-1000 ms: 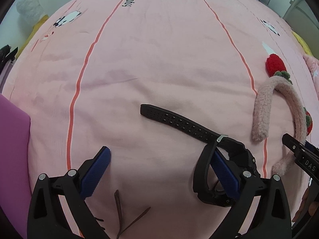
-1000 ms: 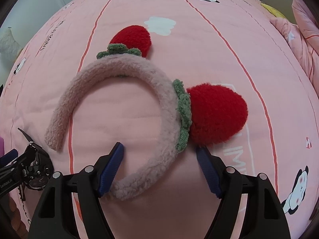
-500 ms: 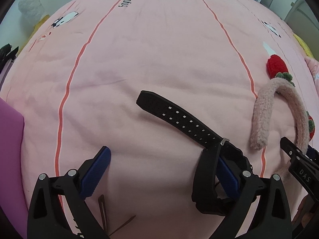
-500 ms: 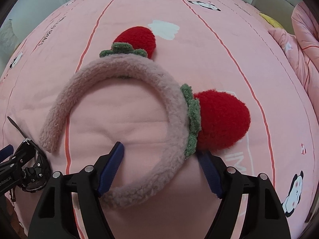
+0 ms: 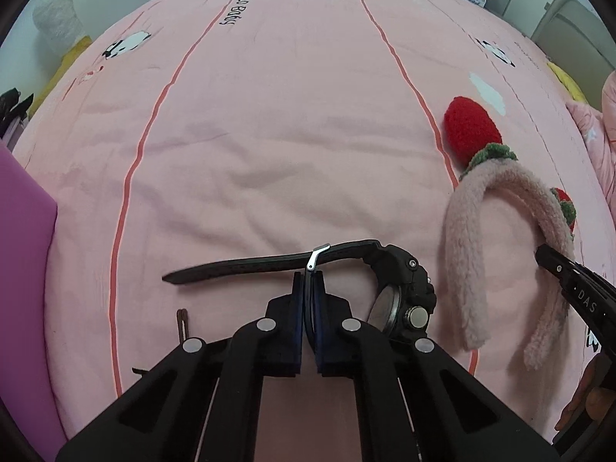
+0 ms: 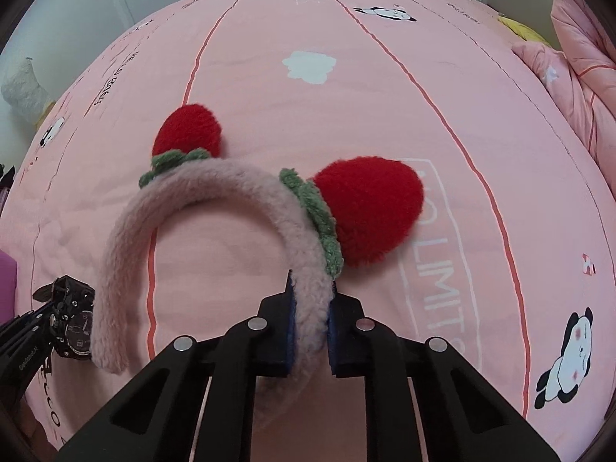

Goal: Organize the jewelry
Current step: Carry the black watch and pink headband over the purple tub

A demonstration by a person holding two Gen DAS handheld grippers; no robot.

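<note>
Two pieces are gripped at once. The black watch (image 5: 400, 288) lies at the left view's four o'clock, its strap pinched by the left gripper (image 5: 308, 281); the right gripper (image 6: 311, 300), just closed, clamps the fuzzy headband (image 6: 215, 200), likely for lifting off the pink bedspread (image 5: 269, 115).

**Pink bed, a few things on it**

The bed (image 5: 269, 123) wears a pink sheet with red stripes and panda prints. On it, at 3 o'clock in the left wrist view, lies the fluffy headband (image 5: 462, 238) with red strawberries; a black watch (image 5: 404, 281) sits beside it.
</note>
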